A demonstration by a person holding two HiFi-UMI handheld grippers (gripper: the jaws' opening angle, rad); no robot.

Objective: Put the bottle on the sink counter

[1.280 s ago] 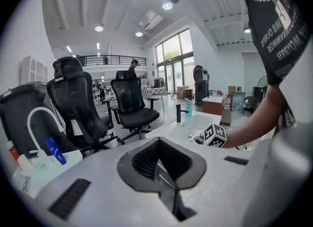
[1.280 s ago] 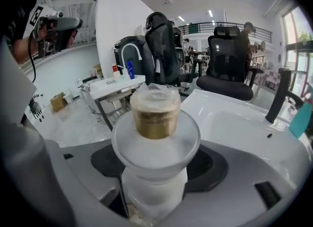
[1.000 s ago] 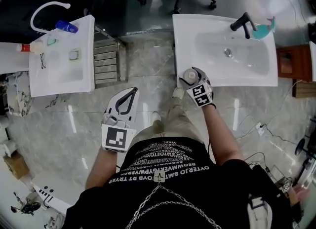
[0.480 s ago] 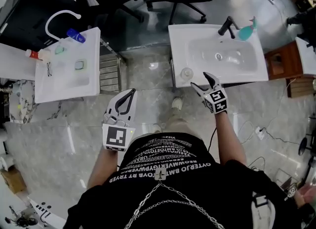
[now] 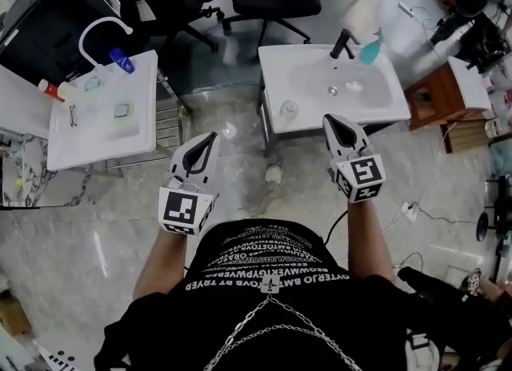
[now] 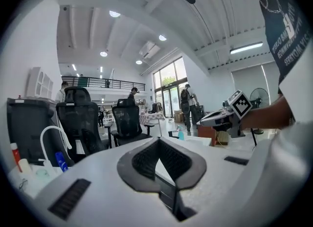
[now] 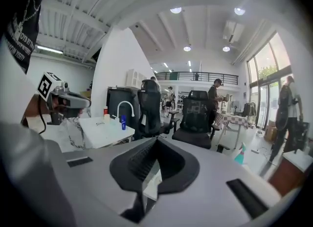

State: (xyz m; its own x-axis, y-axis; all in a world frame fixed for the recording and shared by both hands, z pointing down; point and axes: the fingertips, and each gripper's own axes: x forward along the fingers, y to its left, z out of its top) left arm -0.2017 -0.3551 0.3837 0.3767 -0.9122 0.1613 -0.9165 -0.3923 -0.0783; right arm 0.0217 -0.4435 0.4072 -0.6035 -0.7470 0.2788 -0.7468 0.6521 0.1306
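Shows the clear bottle (image 5: 289, 110) standing upright on the front left corner of the sink counter (image 5: 273, 73), apart from both claws. Finds the right gripper (image 5: 334, 122) just in front of that counter, near the bottle but not touching it, clenched tight with nothing between its 2 jaws. Finds the left gripper (image 5: 210, 138) over the marble floor (image 5: 96, 201), between the 2 white counters, also clenched and empty. Shows a black tap (image 5: 344, 42) and a teal spray bottle (image 5: 370, 49) at the back of the same sink. Shows a blue bottle (image 5: 122, 60) and a white curved tap (image 5: 96, 29) at the far edge of the other white counter (image 5: 104, 133), well apart on the left.
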